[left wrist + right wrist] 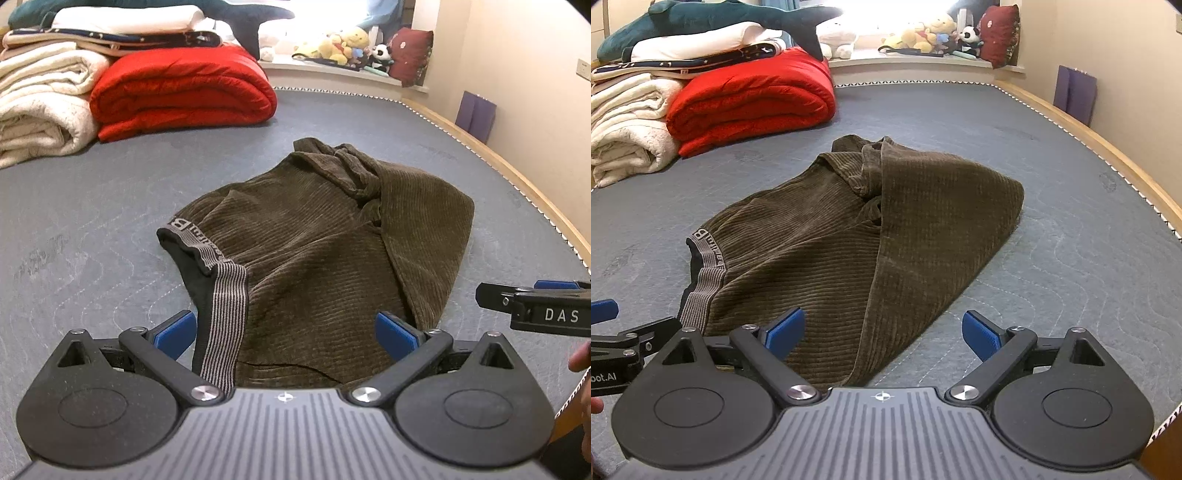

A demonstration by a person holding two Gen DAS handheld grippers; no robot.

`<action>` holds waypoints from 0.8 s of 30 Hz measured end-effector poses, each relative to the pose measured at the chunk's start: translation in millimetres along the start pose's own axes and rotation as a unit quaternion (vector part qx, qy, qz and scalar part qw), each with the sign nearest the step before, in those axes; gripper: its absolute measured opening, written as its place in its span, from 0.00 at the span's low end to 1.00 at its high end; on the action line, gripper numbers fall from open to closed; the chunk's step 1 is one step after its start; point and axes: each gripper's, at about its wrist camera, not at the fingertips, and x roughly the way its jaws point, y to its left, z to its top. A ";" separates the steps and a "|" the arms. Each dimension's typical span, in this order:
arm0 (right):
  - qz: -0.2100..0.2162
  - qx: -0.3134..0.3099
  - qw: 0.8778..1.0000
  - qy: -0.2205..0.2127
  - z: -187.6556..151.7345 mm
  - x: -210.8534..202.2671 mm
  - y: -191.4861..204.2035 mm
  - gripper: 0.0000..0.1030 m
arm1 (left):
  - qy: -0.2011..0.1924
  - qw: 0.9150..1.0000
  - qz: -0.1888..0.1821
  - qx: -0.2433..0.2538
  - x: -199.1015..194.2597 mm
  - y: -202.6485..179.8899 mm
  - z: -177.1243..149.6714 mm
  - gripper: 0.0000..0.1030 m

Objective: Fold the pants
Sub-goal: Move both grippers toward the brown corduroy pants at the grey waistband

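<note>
Cream blankets (40,107) and a red quilt (181,88) are stacked at the far left of the grey mattress (92,206). At its middle lie the brown corduroy pants (314,251), partly folded, striped waistband (225,295) turned toward the left tongs (286,334). Those tongs gape wide over the near edge of the pants, gripping nothing. The right tongs (882,334) stand equally wide and empty, over the pants' right corner. Plush toys (931,35) line the sill at right.
</note>
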 end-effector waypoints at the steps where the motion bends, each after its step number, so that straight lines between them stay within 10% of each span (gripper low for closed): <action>1: 0.000 0.000 1.000 0.001 0.0 0.0 -0.1 0.90 | 0.002 1.000 -0.002 -0.002 0.4 0.8 0.6 1.00; 24: -0.006 -0.001 1.000 -0.004 0.3 -2.8 -2.4 0.78 | 0.015 0.999 -0.031 -0.008 3.5 -4.6 1.2 1.00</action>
